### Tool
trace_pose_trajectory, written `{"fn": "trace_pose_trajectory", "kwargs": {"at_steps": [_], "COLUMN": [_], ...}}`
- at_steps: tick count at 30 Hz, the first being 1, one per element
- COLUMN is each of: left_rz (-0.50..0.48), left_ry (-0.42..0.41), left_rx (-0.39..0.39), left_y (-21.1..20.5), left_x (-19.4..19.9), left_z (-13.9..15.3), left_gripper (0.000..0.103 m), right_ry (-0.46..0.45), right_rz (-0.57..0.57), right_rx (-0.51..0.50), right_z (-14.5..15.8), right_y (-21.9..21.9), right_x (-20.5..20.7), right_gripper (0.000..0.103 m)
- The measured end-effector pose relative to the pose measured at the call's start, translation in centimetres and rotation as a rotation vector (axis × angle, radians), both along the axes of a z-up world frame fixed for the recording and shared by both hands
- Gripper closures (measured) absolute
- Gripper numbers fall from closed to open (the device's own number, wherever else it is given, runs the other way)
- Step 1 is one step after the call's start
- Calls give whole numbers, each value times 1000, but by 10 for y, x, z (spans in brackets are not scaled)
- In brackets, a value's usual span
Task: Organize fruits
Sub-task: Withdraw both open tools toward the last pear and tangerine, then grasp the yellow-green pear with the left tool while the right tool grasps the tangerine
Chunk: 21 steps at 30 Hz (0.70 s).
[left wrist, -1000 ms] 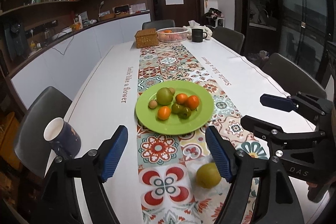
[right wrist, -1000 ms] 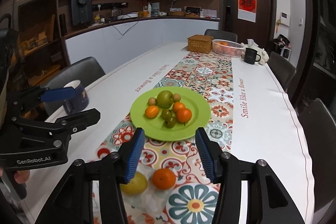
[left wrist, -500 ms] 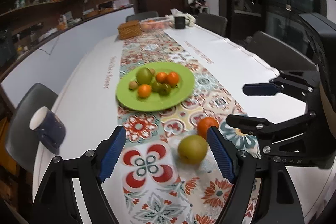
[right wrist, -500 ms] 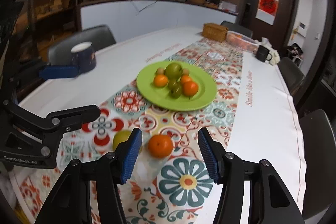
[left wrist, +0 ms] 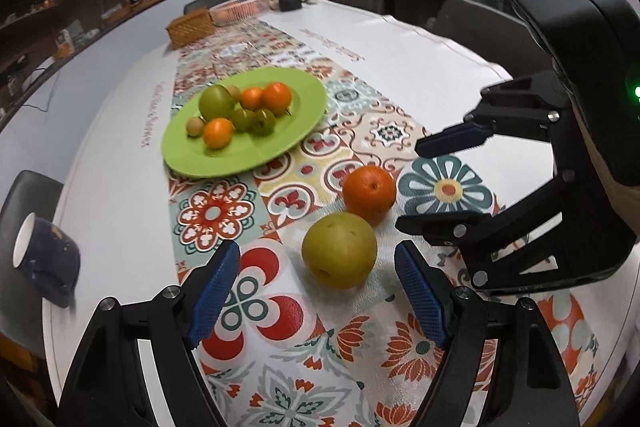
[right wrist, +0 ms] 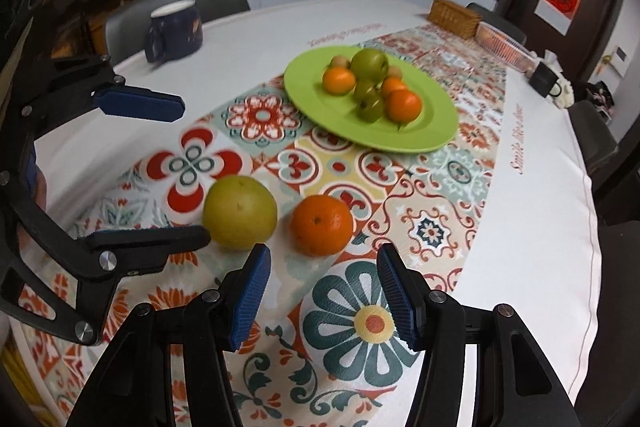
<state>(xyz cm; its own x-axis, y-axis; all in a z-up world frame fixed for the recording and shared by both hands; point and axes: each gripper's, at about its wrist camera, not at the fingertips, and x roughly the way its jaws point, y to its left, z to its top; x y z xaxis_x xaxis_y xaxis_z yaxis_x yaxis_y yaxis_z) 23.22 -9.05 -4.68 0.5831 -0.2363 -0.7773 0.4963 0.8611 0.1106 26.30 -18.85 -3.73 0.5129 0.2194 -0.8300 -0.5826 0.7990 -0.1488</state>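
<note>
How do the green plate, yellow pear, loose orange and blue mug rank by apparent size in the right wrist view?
1. green plate
2. yellow pear
3. loose orange and blue mug: look alike; the mug is farther away, so unsure.

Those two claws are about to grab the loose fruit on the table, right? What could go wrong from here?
The yellow pear and the orange sit almost touching, so the open left gripper closing on the pear might nudge the orange and send it rolling. The open right gripper is very near the left one, so the two could bump. The green plate already holds a pile of fruit, so anything added may knock a piece loose.
</note>
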Motion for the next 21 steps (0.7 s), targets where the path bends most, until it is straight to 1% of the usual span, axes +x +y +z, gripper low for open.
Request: {"fn": "trace_pose_trajectory", "kwargs": {"at_steps": [3, 6, 11, 18, 21], "left_rz": [-30, -64, -66, -69, -65], "left_ry": [32, 43, 63, 82, 96], "left_rx": [6, 25, 27, 14, -4], "left_y": [-2, -6, -5, -3, -2], "left_x": [5, 8, 17, 28, 31], "left_z": [-8, -14, -21, -29, -31], "left_gripper": [24, 24, 24, 24, 24], "right_ry": [17, 37, 52, 57, 63], "right_rz": [23, 48, 67, 73, 70], "right_rx": [-28, -41, -67, -49, -46], "right_z": [-7, -12, -20, -23, -25], "right_y": [3, 6, 10, 14, 14], "right_x": [6, 12, 21, 31, 35], "right_gripper": [47, 47, 47, 47, 47]}}
